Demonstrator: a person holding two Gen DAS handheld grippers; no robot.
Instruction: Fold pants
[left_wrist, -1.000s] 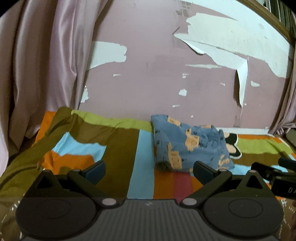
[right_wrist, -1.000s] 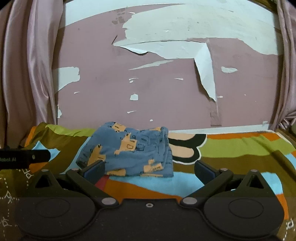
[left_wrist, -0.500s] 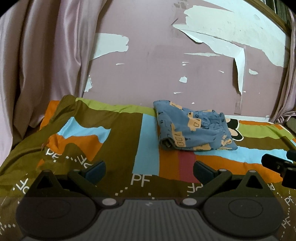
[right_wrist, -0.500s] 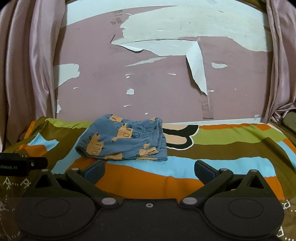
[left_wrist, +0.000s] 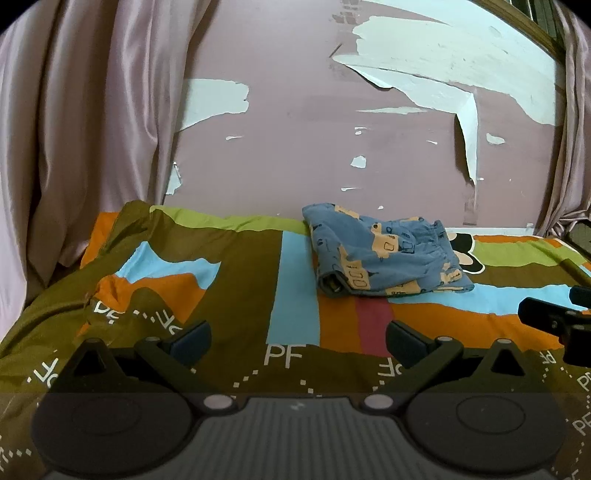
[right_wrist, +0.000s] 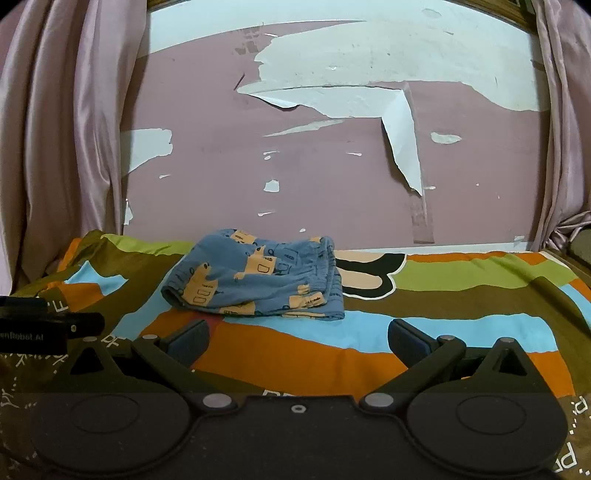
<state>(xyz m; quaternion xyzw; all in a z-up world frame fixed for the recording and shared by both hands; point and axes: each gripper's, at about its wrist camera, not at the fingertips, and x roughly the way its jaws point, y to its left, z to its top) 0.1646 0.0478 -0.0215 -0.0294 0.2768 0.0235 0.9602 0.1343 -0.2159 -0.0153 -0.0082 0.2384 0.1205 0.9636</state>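
So the blue pants (left_wrist: 384, 254) with the tan print are folded into a small bundle, lying on the bed (left_wrist: 236, 280) near the far edge, close to the peeling pink wall (left_wrist: 295, 129). Left gripper (left_wrist: 297, 334) has its jaws spread wide with nothing in them, and the right gripper (right_wrist: 297, 334) is the same. Both sit well short of the bundle, over the colourful striped bedspread. Curtains (right_wrist: 66, 129) hang at both sides.
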